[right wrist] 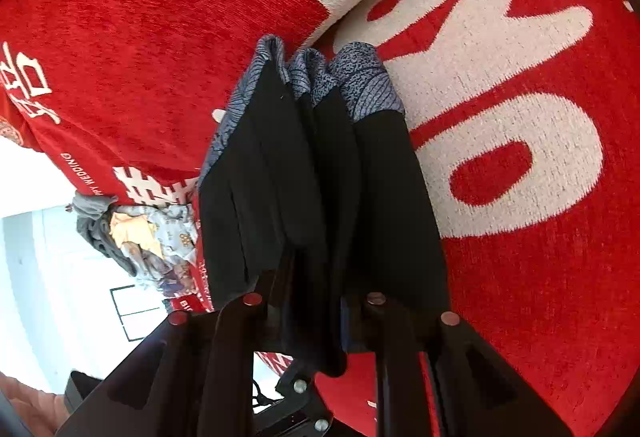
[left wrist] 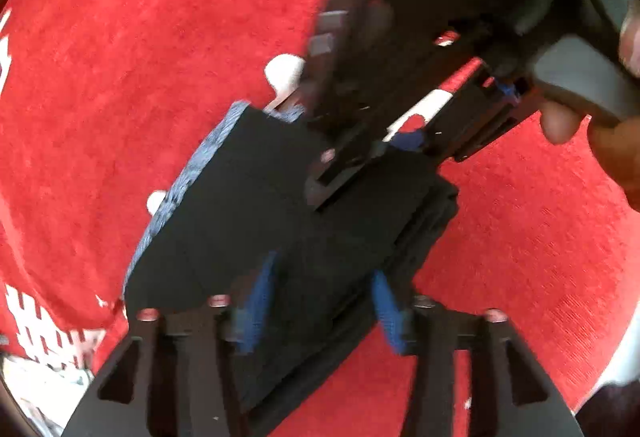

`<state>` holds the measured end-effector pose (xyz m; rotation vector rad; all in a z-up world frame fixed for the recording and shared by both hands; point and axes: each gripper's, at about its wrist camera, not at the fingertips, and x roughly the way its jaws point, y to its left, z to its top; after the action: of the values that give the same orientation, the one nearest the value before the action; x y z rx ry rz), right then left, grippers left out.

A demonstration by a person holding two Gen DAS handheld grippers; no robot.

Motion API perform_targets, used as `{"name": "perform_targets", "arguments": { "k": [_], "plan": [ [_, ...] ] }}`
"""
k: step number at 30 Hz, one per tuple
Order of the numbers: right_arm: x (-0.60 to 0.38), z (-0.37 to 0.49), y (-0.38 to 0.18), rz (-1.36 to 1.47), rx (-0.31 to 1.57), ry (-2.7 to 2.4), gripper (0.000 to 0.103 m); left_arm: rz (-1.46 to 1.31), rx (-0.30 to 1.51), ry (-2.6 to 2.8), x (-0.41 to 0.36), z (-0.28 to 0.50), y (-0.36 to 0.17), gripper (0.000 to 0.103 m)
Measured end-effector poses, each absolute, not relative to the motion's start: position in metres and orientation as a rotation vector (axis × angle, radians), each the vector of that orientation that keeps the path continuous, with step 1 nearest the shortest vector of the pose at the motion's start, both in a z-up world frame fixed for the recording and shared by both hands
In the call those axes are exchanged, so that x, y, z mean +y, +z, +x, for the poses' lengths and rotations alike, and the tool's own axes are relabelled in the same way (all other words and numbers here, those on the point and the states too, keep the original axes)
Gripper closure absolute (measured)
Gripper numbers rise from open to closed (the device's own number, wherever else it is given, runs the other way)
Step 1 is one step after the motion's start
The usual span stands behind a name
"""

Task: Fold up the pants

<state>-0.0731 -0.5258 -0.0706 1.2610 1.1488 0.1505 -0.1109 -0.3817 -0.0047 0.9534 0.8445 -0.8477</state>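
Observation:
The black pants [left wrist: 256,205] with a blue-grey patterned band lie folded on the red blanket [left wrist: 120,77]. My left gripper [left wrist: 320,301] is open, its blue pads [left wrist: 260,301] apart over the near end of the pants. The right gripper [left wrist: 360,157] shows in the left wrist view, gripping the far end of the pants. In the right wrist view the pants [right wrist: 320,165] hang in bunched folds between the fingers, patterned band [right wrist: 360,77] farthest from the camera. My right gripper [right wrist: 316,317] is shut on the pants.
The red blanket [right wrist: 120,17] carries large white lettering [right wrist: 500,97]. A pile of other clothes [right wrist: 140,237] lies at the blanket's edge on the left, beside a white floor [right wrist: 40,237]. A hand [left wrist: 600,109] holds the right gripper's handle.

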Motion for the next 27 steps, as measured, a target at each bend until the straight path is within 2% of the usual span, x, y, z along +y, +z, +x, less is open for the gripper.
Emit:
{"name": "perform_targets", "arguments": {
  "k": [1,3,6,9,11,13,16,17,18,19,20,22,25,27],
  "plan": [
    [-0.526,-0.072,-0.071,1.271,1.154,0.157,0.080,0.922,0.879,-0.848,-0.375,-0.104,0.004,0.036],
    [-0.530,-0.073,-0.072,1.269,1.176,0.157,0.080,0.882,0.915,-0.837,-0.362,-0.093,0.018,0.036],
    [-0.530,-0.072,-0.051,1.162,1.185,0.178,0.088,0.777,0.972,-0.745,-0.334,-0.066,0.039,0.036],
    [-0.516,-0.081,-0.040,1.081,1.187,0.158,0.089,0.623,1.112,-0.588,-0.300,-0.022,0.040,0.036],
    [-0.514,-0.091,-0.056,1.079,1.243,0.103,0.087,0.561,1.204,-0.474,-0.280,0.005,0.025,0.036],
    [-0.516,-0.099,-0.059,1.144,1.221,0.084,0.085,0.496,1.258,-0.383,-0.266,0.028,0.017,0.036],
    [-0.521,-0.102,-0.039,1.098,1.195,-0.015,0.079,0.383,1.306,-0.325,-0.252,0.053,0.011,0.036],
    [-0.523,-0.102,-0.027,1.050,1.170,-0.052,0.078,0.369,1.313,-0.328,-0.254,0.054,0.005,0.036],
    [-0.524,-0.101,-0.017,1.013,1.136,-0.061,0.078,0.370,1.321,-0.333,-0.257,0.054,0.000,0.031],
    [-0.527,-0.099,-0.008,0.994,1.105,-0.049,0.078,0.388,1.316,-0.324,-0.259,0.053,-0.007,0.023],
    [-0.527,-0.094,-0.002,0.985,1.085,-0.022,0.078,0.402,1.306,-0.309,-0.259,0.054,-0.012,0.021],
    [-0.520,-0.082,-0.002,0.970,1.105,0.024,0.078,0.412,1.303,-0.289,-0.260,0.052,-0.015,0.021],
    [-0.493,-0.065,-0.024,0.847,1.247,0.018,0.077,0.443,1.327,-0.276,-0.265,0.048,-0.005,0.021],
    [-0.494,-0.077,-0.031,0.879,1.224,0.000,0.078,0.472,1.352,-0.272,-0.265,0.044,0.003,0.021]
  ]
}}
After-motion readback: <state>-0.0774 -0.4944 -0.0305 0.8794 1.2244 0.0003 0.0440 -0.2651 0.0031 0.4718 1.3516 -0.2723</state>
